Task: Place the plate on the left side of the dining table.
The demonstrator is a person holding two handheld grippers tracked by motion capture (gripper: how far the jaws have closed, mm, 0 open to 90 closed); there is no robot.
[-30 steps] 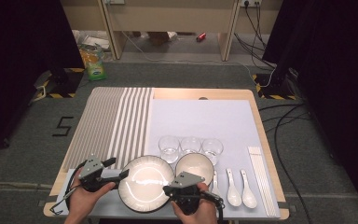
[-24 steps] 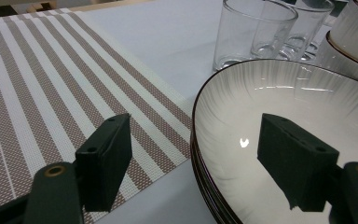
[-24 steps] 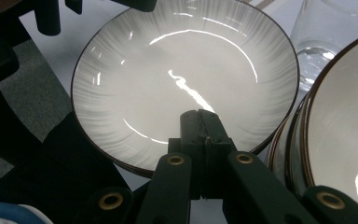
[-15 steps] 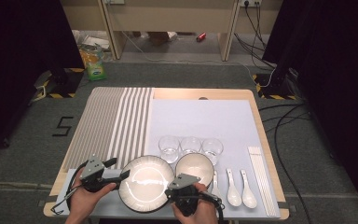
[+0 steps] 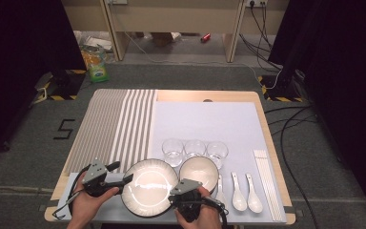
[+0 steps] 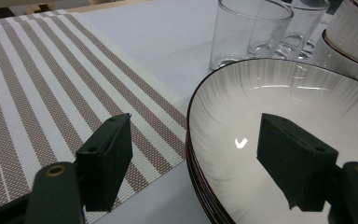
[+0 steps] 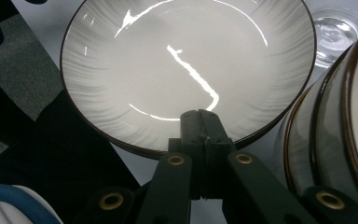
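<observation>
At the bottom centre of the high view sits a stack of wide, shallow white glazed plates with thin dark rims (image 5: 150, 187), on the pale mat of the surface (image 5: 205, 121). The right tool (image 7: 206, 122) is clenched on the near rim of the top plate, its black jaws pressed together over the edge. The left tool (image 6: 196, 158) is released, its jaws standing wide astride the plate's left rim, one outside, one over the bowl of it. Glazed ceramic like this is likely stiff, fairly heavy, slick and breakable, so opposite rims are the sensible holds. To the right stand the stacked deep white bowls (image 5: 198, 172); beyond them, three clear drinking glasses (image 5: 194, 150); upper left, the striped woven placemat (image 5: 112, 126).
</observation>
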